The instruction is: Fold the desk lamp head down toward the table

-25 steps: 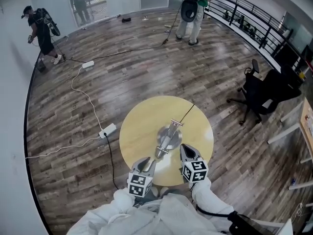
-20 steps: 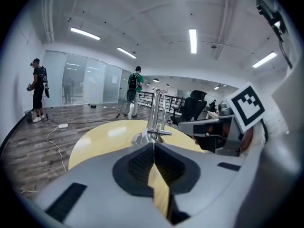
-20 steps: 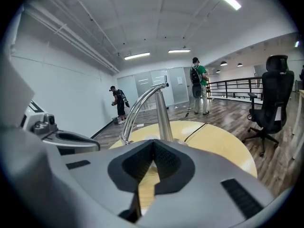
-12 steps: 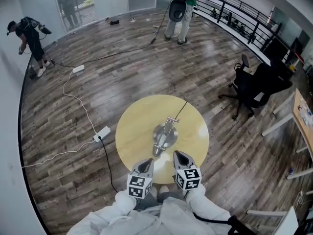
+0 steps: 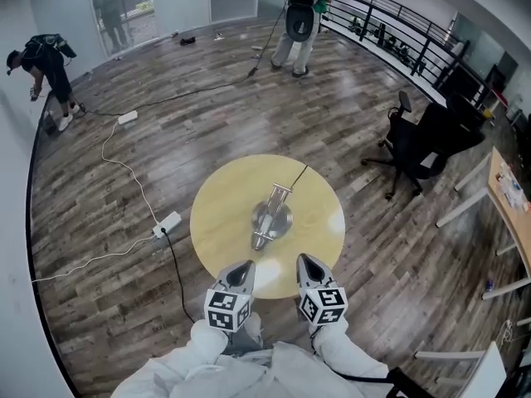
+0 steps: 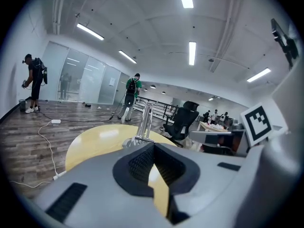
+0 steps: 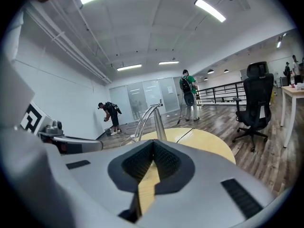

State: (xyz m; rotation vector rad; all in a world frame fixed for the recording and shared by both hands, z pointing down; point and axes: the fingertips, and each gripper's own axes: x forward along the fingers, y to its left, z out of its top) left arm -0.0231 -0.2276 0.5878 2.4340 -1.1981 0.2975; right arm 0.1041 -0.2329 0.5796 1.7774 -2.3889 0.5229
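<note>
A silver desk lamp point(image 5: 270, 215) stands in the middle of the round yellow table point(image 5: 222, 214), its arm and head lying low over the round base. Its black cable point(image 5: 297, 177) runs off the far edge. My left gripper point(image 5: 241, 273) and right gripper point(image 5: 309, 265) hover side by side at the table's near edge, short of the lamp and touching nothing. In the left gripper view the lamp point(image 6: 144, 124) rises just beyond the shut left gripper point(image 6: 153, 146). The right gripper view shows the lamp point(image 7: 151, 119) past the shut, empty right gripper point(image 7: 153, 144).
A black office chair point(image 5: 412, 143) stands on the wooden floor to the right, with a white desk point(image 5: 508, 191) beyond it. A power strip point(image 5: 167, 221) and cords lie on the floor left of the table. Two people point(image 5: 300, 11) point(image 5: 46, 63) work far off.
Both grippers have drawn back from the lamp's head toward the table's near edge and lifted a little. The lamp has stayed in place.
</note>
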